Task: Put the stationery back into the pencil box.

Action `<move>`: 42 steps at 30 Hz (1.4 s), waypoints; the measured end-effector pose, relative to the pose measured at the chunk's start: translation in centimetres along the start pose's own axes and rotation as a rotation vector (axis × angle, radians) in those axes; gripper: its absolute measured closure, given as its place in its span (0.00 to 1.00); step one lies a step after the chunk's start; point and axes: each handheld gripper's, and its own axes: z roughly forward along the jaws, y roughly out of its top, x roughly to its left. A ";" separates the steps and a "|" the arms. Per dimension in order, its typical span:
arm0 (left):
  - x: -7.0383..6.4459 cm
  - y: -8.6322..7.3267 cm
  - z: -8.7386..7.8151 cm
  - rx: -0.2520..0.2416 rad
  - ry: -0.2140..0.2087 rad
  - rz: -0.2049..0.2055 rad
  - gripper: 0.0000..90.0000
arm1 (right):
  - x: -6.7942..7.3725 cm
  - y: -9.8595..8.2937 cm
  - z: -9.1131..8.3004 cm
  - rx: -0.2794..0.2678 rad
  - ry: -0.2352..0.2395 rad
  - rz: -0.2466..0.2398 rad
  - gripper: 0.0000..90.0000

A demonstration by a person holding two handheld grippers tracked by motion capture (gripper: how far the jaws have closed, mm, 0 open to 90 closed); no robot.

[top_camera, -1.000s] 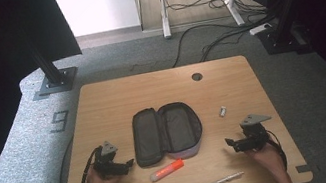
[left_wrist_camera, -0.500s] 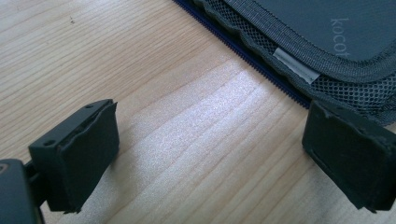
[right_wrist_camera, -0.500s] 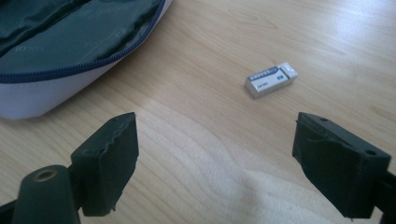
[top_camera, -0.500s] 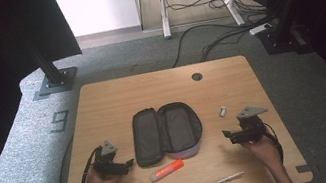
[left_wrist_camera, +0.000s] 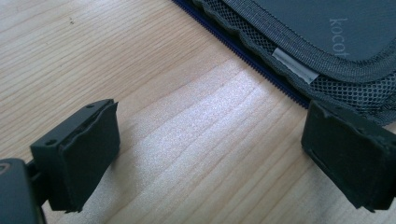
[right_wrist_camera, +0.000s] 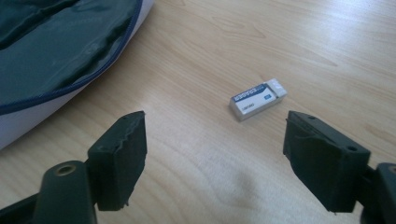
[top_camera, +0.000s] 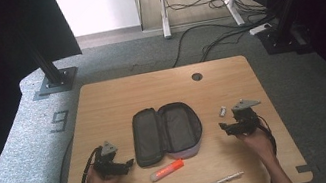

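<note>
My right gripper (right_wrist_camera: 212, 154) is spread with the eraser (right_wrist_camera: 258, 99) just ahead, unobstructed; left gripper (left_wrist_camera: 208, 154) spread beside the open pencil case (left_wrist_camera: 327, 42), marker (top_camera: 166, 170) nearby.

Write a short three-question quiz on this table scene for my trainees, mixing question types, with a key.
1. True or false: the pencil case lies zipped shut.
2. Which thing lies just ahead of the right gripper? A) eraser B) marker C) pen
3. Fill in: the jaws of the left gripper stand ___, with bare table between them.

Key: 1 false, it lies open flat. 2 A. 3 open.
</note>
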 end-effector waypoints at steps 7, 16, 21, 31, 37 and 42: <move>0.0 0.0 0.0 0.001 -0.001 0.001 0.05 | -0.9 1.0 1.4 -0.003 -0.017 0.027 0.32; 0.0 0.0 0.0 0.000 -0.002 0.001 0.05 | -1.8 2.4 3.1 0.005 -0.058 0.045 0.35; 0.0 0.0 0.0 0.001 -0.002 0.002 0.05 | -2.4 2.8 4.4 0.032 -0.074 0.057 0.36; 0.0 0.0 0.0 0.000 -0.002 0.001 0.05 | -2.9 2.6 5.7 0.067 -0.085 0.063 0.42; 0.0 0.0 0.0 0.000 -0.002 0.001 0.05 | -3.0 2.3 6.0 0.077 -0.076 0.062 0.47; 0.0 0.0 0.0 0.000 -0.002 0.001 0.05 | -2.9 2.1 6.4 0.099 -0.074 0.057 0.54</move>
